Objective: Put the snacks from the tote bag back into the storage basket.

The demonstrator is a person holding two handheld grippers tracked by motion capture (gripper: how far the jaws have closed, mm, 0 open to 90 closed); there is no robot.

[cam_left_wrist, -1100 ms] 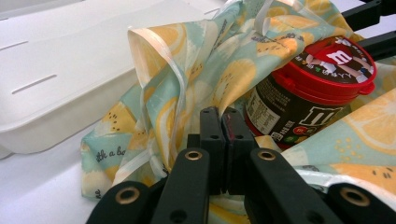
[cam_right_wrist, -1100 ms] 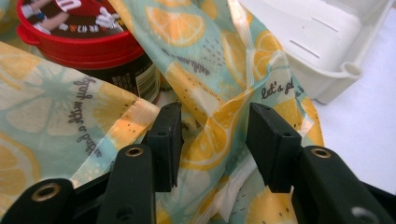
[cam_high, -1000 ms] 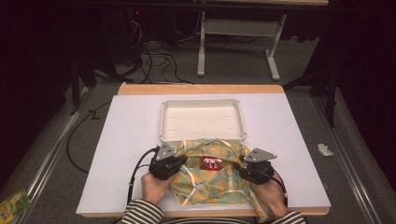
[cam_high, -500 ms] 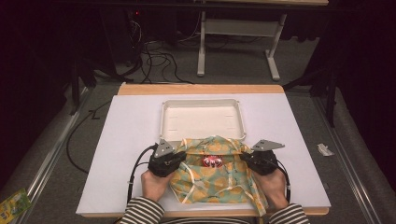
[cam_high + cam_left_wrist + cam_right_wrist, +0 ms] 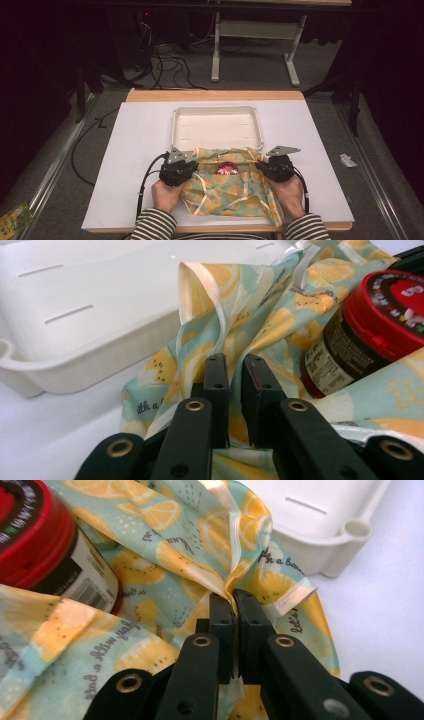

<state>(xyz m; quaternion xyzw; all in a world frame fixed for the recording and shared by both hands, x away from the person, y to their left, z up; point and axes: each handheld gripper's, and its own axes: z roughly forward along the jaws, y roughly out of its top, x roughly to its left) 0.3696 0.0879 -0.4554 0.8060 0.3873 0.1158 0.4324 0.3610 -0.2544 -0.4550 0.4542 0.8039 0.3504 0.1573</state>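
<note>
Both tools pinch the lemon-print cloth (image 5: 235, 192) (crumpled) — left tool (image 5: 235, 367); right tool (image 5: 232, 599).

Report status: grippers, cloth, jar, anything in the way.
Left gripper and right gripper shut on lemon cloth. Jar on cloth. White tray behind.

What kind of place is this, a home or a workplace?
Probably a lab or recording workspace, not a home: a white-topped table stands in a dark room, loose cables lie on the grey floor, and the left gripper and right gripper pinch a lemon-print cloth.
</note>
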